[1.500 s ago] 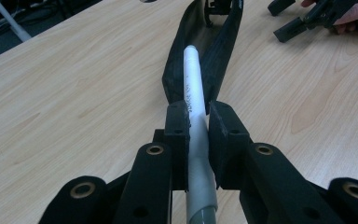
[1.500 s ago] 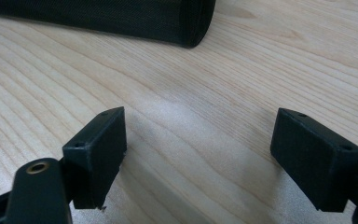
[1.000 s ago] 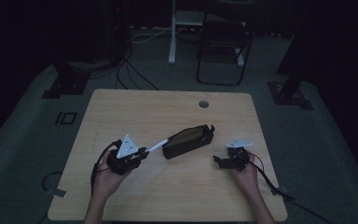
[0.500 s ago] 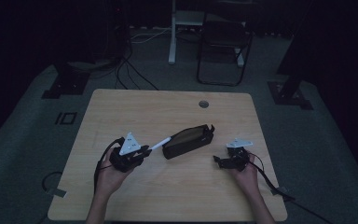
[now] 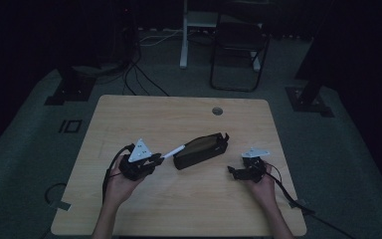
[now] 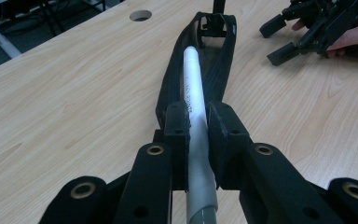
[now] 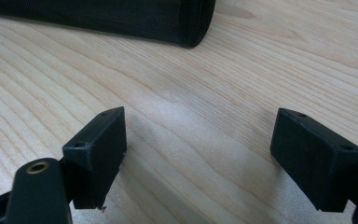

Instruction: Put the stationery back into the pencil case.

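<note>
A black fabric pencil case point(image 5: 200, 150) lies open on the wooden table point(image 5: 144, 114), its mouth towards my left gripper. My left gripper point(image 5: 155, 159) is shut on a white pen point(image 5: 173, 151), whose tip reaches into the case's opening. In the left gripper view the pen point(image 6: 194, 88) runs between the pads point(image 6: 177, 126) and into the case point(image 6: 216, 60). My right gripper point(image 5: 234, 172) rests low on the table to the right of the case, jaws wide apart with nothing between them. In the right gripper view its fingertips point(image 7: 98, 149) frame bare wood, with the case's end point(image 7: 186, 23) just beyond.
A round cable hole point(image 5: 217, 110) sits near the table's far edge. Beyond the table stand a dark chair point(image 5: 238, 50) and a white stand leg point(image 5: 184, 45), with cables on the floor point(image 5: 139, 74). Bare wood lies in front of both hands.
My left gripper has shifted slightly with the pen towards the case's opening. The right gripper has stayed where it was.
</note>
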### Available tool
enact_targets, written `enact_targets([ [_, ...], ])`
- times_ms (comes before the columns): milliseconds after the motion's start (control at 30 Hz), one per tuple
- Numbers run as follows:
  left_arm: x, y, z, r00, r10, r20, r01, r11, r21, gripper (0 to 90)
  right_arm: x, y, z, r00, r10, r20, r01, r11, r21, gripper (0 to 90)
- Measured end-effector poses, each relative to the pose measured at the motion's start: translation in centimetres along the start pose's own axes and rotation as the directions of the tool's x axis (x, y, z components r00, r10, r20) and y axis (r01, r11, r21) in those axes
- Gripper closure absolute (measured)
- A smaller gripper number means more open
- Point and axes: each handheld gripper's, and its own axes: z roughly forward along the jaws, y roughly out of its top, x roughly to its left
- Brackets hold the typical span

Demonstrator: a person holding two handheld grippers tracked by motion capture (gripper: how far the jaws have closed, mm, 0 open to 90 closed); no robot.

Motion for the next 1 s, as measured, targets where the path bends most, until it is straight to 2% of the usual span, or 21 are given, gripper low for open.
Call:
enact_targets([
  [267,0.0,0.7,0.2,0.9996,0.026,0.005,-0.026,0.9997,0.000,78.9,0.0,0.0,0.0,1.0000,0.000,0.000,0.000,1.000,0.000,18.2],
  [1000,0.2,2.1,1.2,0.9985,0.037,0.040,-0.036,0.9989,-0.030,78.9,0.0,0.0,0.0,1.0000,0.000,0.000,0.000,1.000,0.000,18.2],
])
